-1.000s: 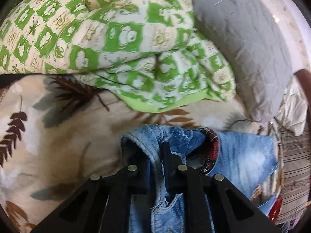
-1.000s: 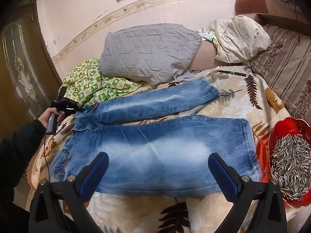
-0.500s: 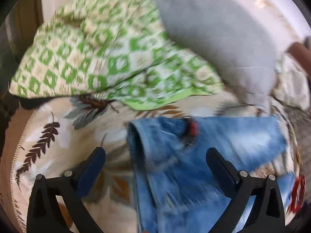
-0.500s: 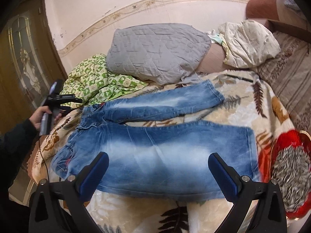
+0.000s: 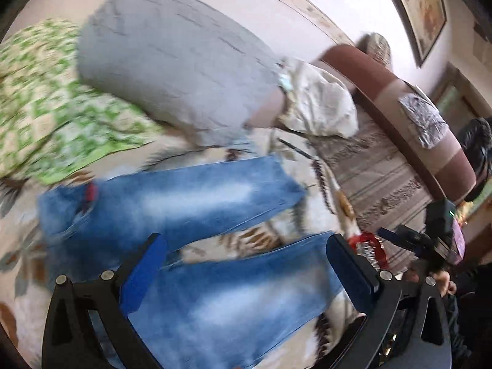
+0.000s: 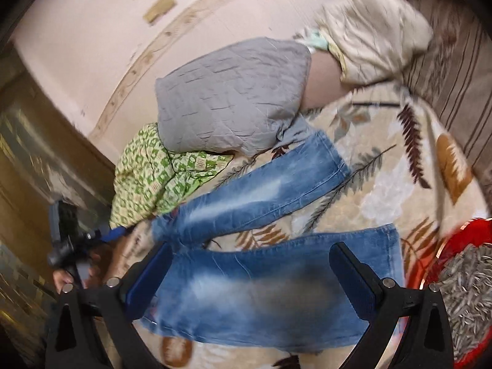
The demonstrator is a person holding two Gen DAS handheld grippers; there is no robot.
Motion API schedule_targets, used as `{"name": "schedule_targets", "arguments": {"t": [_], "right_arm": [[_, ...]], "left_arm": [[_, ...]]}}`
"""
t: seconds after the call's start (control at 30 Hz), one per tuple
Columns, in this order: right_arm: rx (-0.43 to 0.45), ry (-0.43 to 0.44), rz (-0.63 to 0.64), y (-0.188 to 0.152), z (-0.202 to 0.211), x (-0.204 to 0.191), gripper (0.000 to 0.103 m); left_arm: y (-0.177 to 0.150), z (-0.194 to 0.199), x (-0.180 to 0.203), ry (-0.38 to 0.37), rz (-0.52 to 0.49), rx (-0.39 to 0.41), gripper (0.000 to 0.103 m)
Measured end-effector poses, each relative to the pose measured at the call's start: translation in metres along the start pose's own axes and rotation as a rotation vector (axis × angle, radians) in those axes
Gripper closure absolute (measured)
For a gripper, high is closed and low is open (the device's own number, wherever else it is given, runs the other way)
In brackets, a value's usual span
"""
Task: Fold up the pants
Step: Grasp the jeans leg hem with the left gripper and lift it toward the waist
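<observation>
Blue faded jeans (image 5: 190, 203) lie flat on a leaf-patterned bedspread (image 6: 384, 184), both legs spread apart toward the right. They also show in the right wrist view (image 6: 261, 289). My left gripper (image 5: 246, 264) is open and empty, hovering above the near leg. My right gripper (image 6: 252, 273) is open and empty above the near leg, and shows in the left wrist view (image 5: 430, 240) at the right. The left gripper shows in the right wrist view (image 6: 70, 240) at the left, by the waistband end.
A grey quilted pillow (image 6: 230, 98) and a green patterned blanket (image 6: 153, 178) lie behind the jeans. A cream pillow (image 6: 375, 30) sits at the back right. A red bowl of sunflower seeds (image 6: 461, 292) stands by the leg hems. A brown headboard (image 5: 399, 117) runs along the right.
My left gripper let go of the jeans' waistband, opened, and swung up and right over the legs. My right gripper tilted and moved closer to the near leg.
</observation>
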State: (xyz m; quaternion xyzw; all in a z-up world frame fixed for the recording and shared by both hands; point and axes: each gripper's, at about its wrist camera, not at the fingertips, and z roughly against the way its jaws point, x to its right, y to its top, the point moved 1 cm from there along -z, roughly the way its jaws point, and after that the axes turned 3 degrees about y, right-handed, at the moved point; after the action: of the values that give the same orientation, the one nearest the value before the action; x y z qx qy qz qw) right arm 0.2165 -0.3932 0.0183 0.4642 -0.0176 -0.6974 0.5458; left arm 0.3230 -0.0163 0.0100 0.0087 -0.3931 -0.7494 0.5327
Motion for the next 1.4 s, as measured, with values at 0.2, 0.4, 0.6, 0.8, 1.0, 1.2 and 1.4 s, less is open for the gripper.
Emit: {"name": "schedule_targets", "arguments": {"t": [0.2,0.4,0.6,0.8,1.0,1.2,1.4], "right_arm": [[-0.036,-0.024,-0.023,0.047,-0.021,0.018,0.000],[-0.126,-0.184,0.124,0.085,-0.061,0.029,0.000],[-0.180,-0.270,0.320,0.114,-0.116,0.040,0.000],[-0.279,-0.299,0.380,0.129,-0.177,0.069,0.000],[-0.307,-0.272,0.429,0.129,-0.212,0.086,0.000],[-0.295,-0.241,0.440,0.138,-0.228,0.096,0.000],[-0.281,-0.190,0.421,0.150,-0.237,0.101,0.000]], "left_arm": [[0.046,-0.057,0.031,0.051,-0.112,-0.083,0.000],[0.062,-0.119,0.037,0.208,-0.375,-0.151,0.000],[0.064,-0.182,0.023,0.277,-0.602,-0.219,0.000],[0.076,-0.231,-0.003,0.202,-0.686,-0.280,0.000],[0.096,-0.276,-0.029,0.169,-0.661,-0.302,0.000],[0.083,-0.309,-0.046,0.130,-0.645,-0.429,0.007],[0.075,-0.312,-0.047,0.089,-0.611,-0.489,0.028]]}}
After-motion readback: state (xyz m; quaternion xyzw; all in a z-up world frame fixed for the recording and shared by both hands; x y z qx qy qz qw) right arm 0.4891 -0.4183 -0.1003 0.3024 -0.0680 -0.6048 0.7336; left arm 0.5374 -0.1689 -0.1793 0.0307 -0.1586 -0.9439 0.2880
